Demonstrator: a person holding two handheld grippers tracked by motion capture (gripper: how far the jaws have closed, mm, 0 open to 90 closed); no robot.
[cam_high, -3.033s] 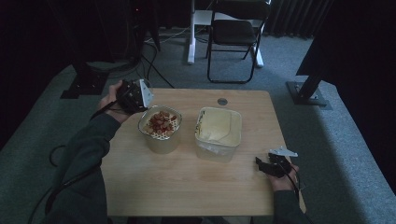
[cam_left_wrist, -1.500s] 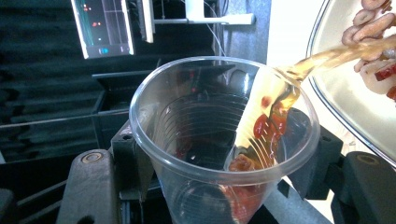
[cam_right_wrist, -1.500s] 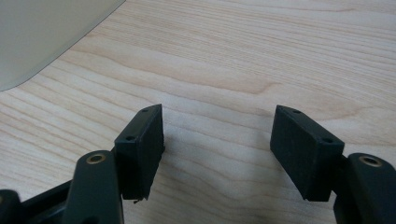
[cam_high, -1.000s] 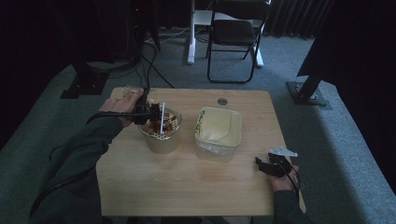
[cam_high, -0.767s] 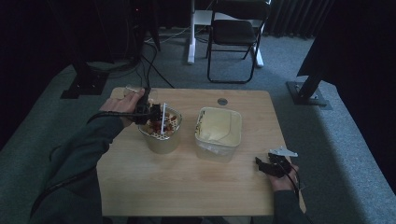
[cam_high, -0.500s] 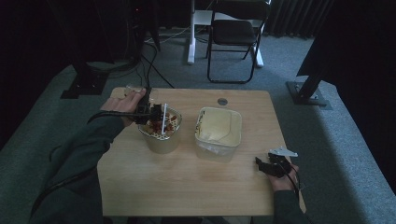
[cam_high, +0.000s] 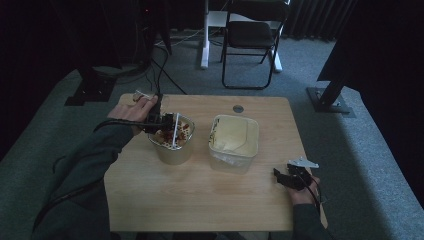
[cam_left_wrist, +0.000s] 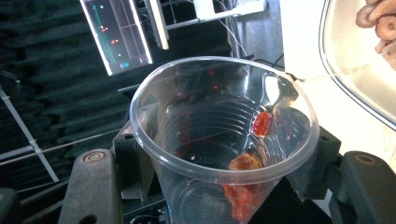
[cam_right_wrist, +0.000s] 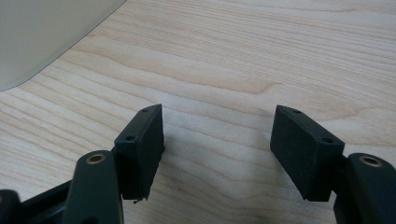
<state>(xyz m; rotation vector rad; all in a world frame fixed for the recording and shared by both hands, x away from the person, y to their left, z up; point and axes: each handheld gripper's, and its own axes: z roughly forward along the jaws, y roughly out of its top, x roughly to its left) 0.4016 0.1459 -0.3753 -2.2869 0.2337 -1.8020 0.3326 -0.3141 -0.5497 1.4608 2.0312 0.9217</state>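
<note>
- High view: the left hand-held gripper is tipping a clear plastic cup over the metal bowl, which is standing on the desk just left of the pale square container. Red pieces are lying in the bowl. The right hand-held gripper is resting on the desk, well to the right of the bowl and nearer the person.
- Left gripper view: the left hand-held gripper's jaws are clamping the clear plastic cup on both sides. A few red pieces are clinging to the cup's wall. To finish well, I judge the cup's mouth should be kept over the bowl and the tilt steepened gently so the stuck pieces slide out, without crushing the thin wall.
- Right gripper view: the right hand-held gripper is standing with its jaws apart, with bare desk between them.
- No brand, label or writing is readable.
</note>
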